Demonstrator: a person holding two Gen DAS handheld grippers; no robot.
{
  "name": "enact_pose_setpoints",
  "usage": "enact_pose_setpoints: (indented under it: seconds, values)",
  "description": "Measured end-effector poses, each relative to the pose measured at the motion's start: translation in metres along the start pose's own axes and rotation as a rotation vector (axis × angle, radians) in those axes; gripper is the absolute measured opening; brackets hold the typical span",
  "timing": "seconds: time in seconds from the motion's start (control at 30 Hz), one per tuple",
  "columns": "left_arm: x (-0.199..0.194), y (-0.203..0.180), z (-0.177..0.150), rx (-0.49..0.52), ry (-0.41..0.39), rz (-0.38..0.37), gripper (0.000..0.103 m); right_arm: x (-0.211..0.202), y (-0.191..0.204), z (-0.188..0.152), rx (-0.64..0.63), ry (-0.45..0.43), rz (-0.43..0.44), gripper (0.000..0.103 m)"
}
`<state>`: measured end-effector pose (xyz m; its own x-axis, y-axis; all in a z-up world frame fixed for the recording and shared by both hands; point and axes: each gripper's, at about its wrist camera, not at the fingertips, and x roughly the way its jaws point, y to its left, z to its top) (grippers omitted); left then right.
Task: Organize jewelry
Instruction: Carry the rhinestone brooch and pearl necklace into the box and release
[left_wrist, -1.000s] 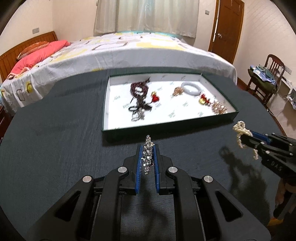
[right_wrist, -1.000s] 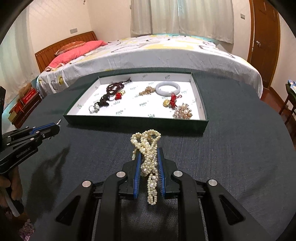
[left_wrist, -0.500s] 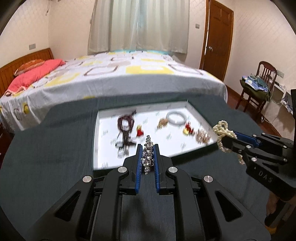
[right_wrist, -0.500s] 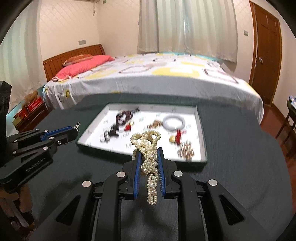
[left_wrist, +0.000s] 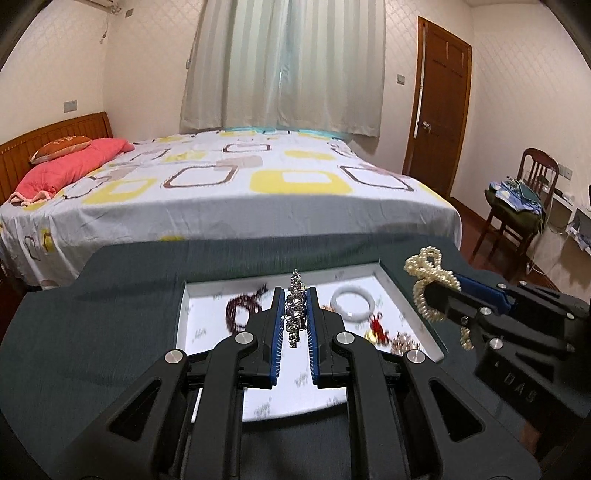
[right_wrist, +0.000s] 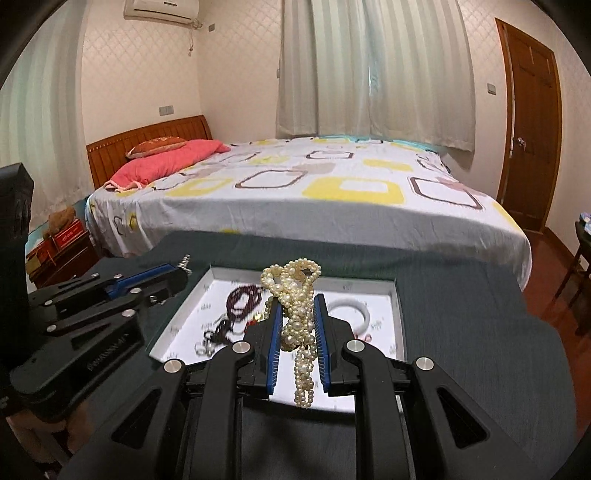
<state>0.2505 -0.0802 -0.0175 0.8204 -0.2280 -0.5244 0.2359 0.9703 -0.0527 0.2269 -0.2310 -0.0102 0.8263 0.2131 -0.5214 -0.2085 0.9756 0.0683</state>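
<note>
My left gripper (left_wrist: 294, 295) is shut on a silver rhinestone bracelet (left_wrist: 295, 314) and holds it above the white-lined jewelry tray (left_wrist: 181, 306). My right gripper (right_wrist: 297, 306) is shut on a bunched pearl necklace (right_wrist: 295, 302), also above the tray (right_wrist: 398, 314). The right gripper with the pearls (left_wrist: 430, 282) shows at the right of the left wrist view. The left gripper (right_wrist: 181, 267) shows at the left of the right wrist view. In the tray lie a dark bead strand (left_wrist: 240, 308), a white bangle (left_wrist: 352, 304), a red charm (left_wrist: 376, 326) and a gold piece (left_wrist: 404, 341).
The tray sits on a dark green tablecloth (left_wrist: 92, 332). Behind the table stands a bed (left_wrist: 229, 184) with a patterned sheet. A wooden chair with clothes (left_wrist: 517, 206) stands at the right by a door (left_wrist: 439, 110).
Both grippers have risen and moved forward over the tray, each still holding its jewelry. The tray now lies under the fingers and the views tilt up toward the room.
</note>
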Motion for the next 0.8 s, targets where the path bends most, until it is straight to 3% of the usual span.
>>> enact_pose_setpoints:
  seconds: [0.13,0.5,0.8]
  values:
    - [0.023,0.0,-0.008,-0.009,0.029,0.008,0.012,0.019,-0.002,-0.002,0.0,0.013,0.006,0.018]
    - [0.094,0.01,-0.06,-0.031,0.194,0.056,0.012,0.09,-0.014,-0.05,0.029,0.182,0.005,0.018]
    - [0.116,0.014,-0.075,-0.025,0.26,0.066,0.012,0.117,-0.018,-0.065,0.049,0.249,0.015,0.018]
